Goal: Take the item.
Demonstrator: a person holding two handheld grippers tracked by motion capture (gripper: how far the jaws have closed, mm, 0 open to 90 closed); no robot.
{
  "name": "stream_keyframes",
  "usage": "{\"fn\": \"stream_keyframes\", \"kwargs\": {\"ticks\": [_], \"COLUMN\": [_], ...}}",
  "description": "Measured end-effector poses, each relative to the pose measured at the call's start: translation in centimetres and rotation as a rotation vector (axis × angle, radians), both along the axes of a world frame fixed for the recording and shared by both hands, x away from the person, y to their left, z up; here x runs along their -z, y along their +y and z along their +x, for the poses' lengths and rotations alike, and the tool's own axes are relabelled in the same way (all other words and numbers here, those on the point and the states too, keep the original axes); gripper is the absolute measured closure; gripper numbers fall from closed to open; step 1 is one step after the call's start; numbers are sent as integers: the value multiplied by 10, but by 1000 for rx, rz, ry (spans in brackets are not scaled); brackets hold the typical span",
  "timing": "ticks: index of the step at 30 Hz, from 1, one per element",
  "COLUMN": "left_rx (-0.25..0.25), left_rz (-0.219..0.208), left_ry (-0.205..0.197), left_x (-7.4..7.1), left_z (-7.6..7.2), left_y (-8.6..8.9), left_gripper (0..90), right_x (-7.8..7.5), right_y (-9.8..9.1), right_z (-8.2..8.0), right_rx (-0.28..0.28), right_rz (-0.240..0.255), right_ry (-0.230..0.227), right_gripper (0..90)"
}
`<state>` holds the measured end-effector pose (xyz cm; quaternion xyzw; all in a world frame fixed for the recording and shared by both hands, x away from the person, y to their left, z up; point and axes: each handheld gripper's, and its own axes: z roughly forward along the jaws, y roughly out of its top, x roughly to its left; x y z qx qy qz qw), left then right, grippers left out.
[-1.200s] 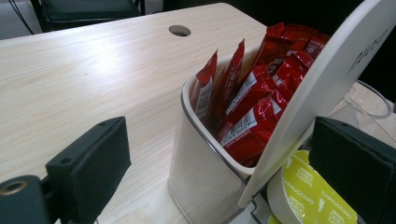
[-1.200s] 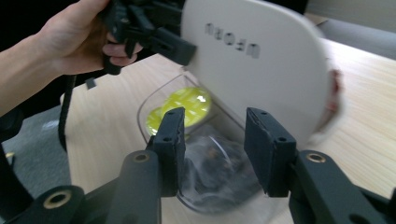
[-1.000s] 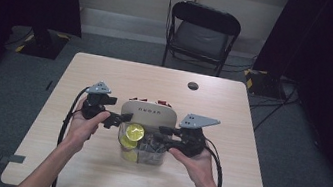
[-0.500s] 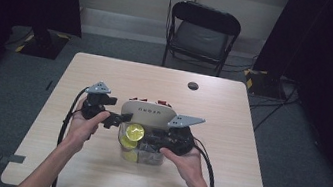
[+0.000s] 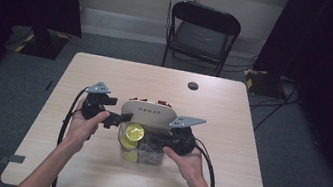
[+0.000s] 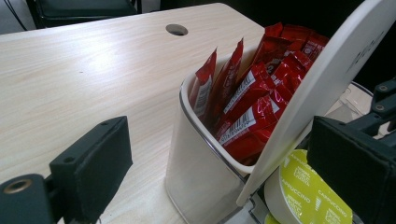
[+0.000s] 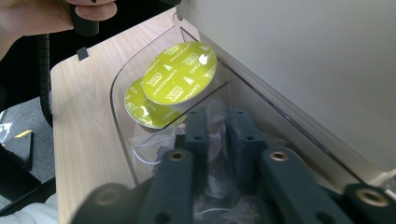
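Note:
A clear two-part container (image 5: pixel 144 159) stands mid-table with its white lid (image 5: pixel 148 113) tilted up. Red sachets (image 6: pixel 252 93) fill the back compartment. Yellow-green capsules (image 7: pixel 180 72) lie in the front compartment. My left gripper (image 5: pixel 113 115) is at the lid's left edge; in the left gripper view its jaws stand wide apart around the container's corner, pressing nothing. My right gripper (image 7: pixel 218 116) reaches down into the front compartment. Its jaws have just been closing and now pinch a crinkled clear-wrapped packet (image 7: pixel 215 108) beside the capsules.
The bare wooden table (image 5: pixel 231 185) has a round cable hole (image 5: pixel 193 85) at the back. A black folding chair (image 5: pixel 205 29) stands behind it. Cables trail from both grippers toward the front edge.
My right gripper has dropped and shifted left into the container's front compartment. The left gripper and the raised lid have stayed where they were.

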<state>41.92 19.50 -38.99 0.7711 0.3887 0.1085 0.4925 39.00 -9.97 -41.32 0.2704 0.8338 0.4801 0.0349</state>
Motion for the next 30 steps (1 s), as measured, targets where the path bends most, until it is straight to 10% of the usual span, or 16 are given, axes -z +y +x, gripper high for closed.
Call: {"fn": "stream_keyframes", "kwargs": {"ticks": [30], "left_rx": [12], "left_rz": [3], "left_ry": [11], "left_x": [2], "left_z": [2], "left_y": [1], "left_gripper": [60], "right_x": [-14], "right_y": [-8], "right_z": [-5], "right_rx": [-7], "right_rz": [64], "right_ry": [-12], "right_gripper": [900]}}
